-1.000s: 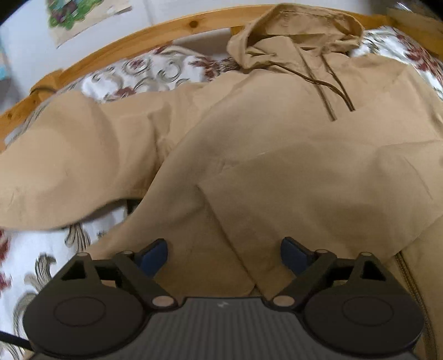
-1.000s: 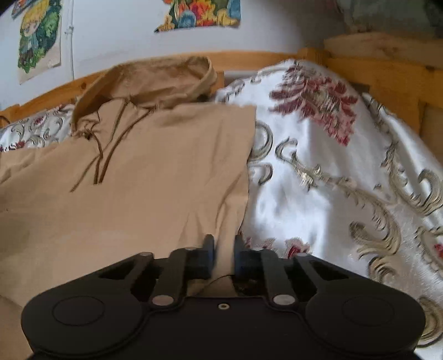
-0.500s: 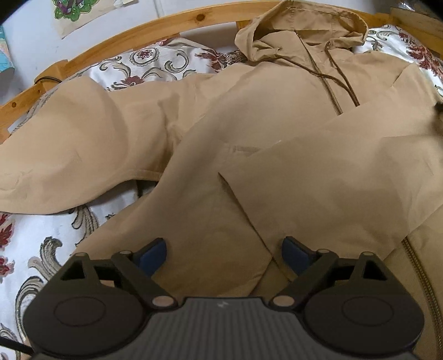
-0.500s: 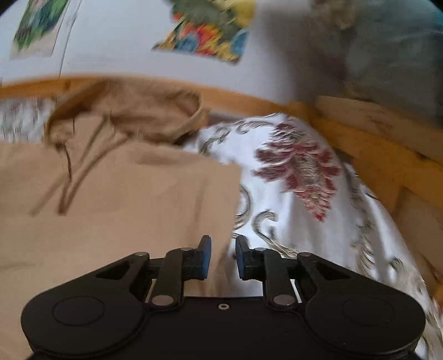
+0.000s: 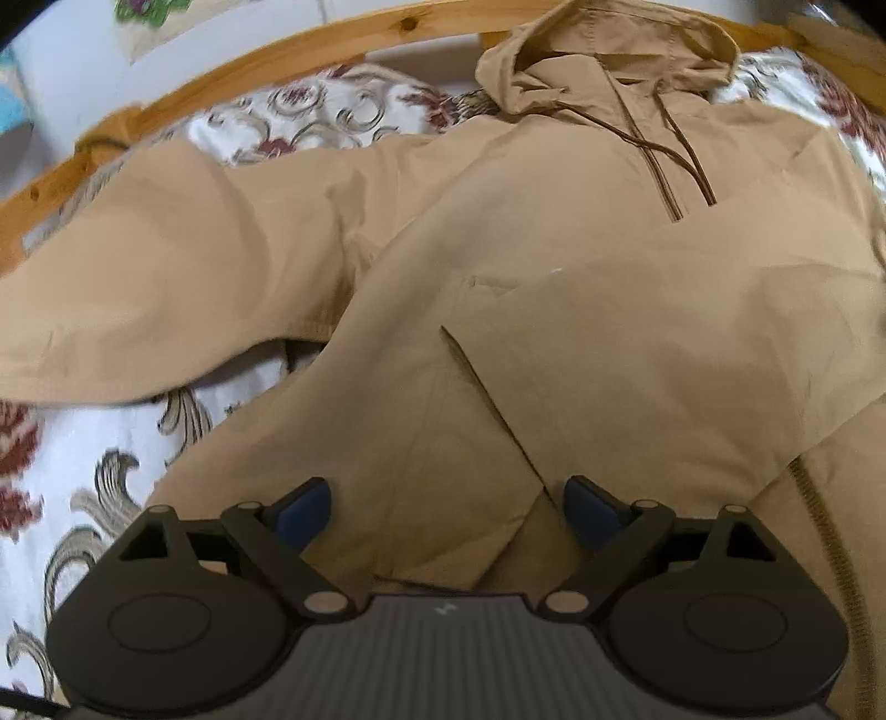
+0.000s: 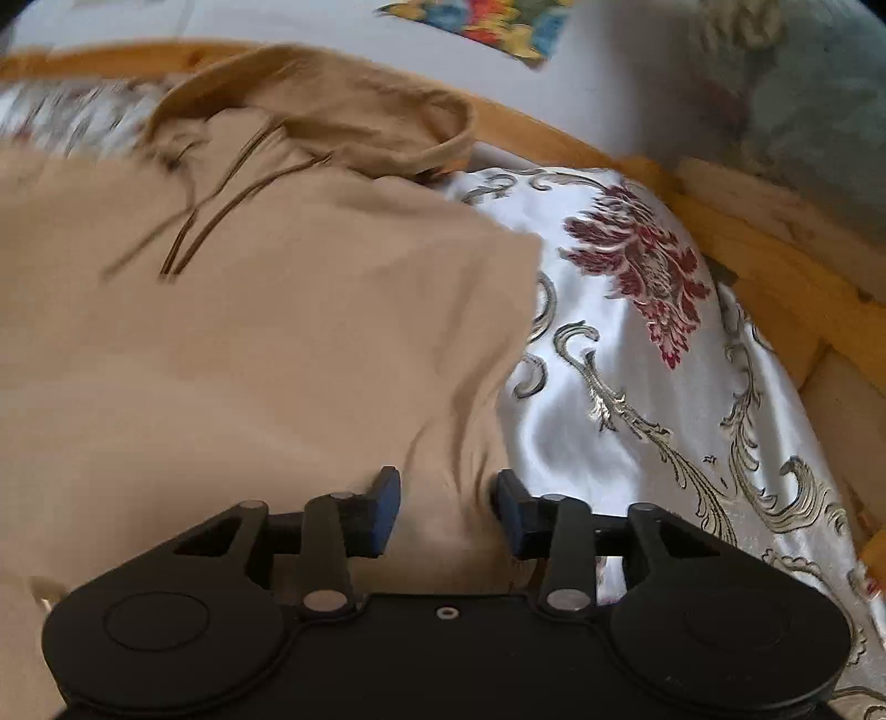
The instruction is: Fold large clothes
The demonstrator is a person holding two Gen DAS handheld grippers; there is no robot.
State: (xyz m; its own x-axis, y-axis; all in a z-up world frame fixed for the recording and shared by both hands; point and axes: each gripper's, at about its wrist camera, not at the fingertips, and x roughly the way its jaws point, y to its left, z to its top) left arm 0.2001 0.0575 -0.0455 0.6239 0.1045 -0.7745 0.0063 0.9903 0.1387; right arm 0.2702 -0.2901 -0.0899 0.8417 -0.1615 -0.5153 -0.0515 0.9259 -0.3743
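Tan hoodie [image 5: 554, 288] lies spread on the bedspread [image 6: 637, 387], one sleeve folded across its chest. Our left gripper [image 5: 447, 507] hangs wide open over its hem; our right gripper [image 6: 447, 507] stands parted over its edge.

Hooded jacket [image 5: 554, 332] is spread flat on the bedspread [image 5: 83, 454], hood [image 5: 603, 50] up at 12 o'clock against the bed frame rail [image 5: 310, 55]. One sleeve [image 5: 166, 277] runs out to 9 o'clock; the other lies folded over the body. Bare bedspread [image 6: 664, 387] sits at 3 o'clock.
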